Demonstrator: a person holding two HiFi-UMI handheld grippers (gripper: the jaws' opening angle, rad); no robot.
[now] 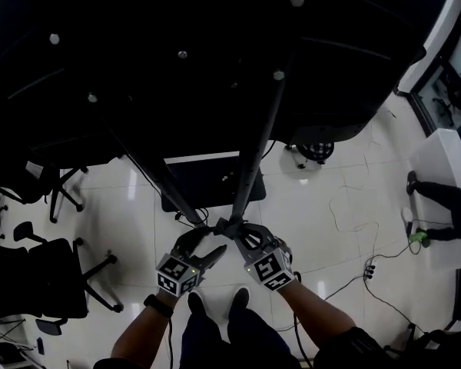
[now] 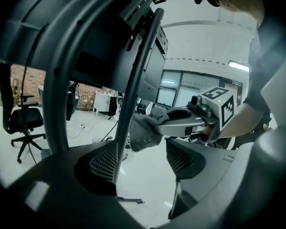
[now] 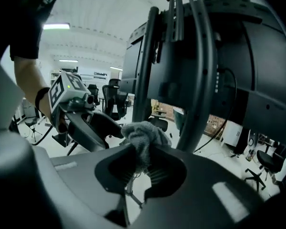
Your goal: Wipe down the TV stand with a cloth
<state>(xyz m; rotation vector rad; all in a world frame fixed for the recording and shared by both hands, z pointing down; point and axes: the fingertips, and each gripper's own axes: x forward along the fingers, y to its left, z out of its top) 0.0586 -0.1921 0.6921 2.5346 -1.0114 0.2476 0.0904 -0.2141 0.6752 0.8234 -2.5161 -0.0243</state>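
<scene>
Dark grey left gripper and right gripper; black-and-white marker cubes; black wristband, perhaps a watch.

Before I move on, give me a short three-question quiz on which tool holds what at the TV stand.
1. True or false: the left tool holds the cloth.
2. The right tool is: A open; B shut on the cloth; C out of view.
3. Which part of the TV stand does the cloth meet?
Key: 1 false, its jaws stand apart. 2 B. 3 the dark slanted pole.
</scene>
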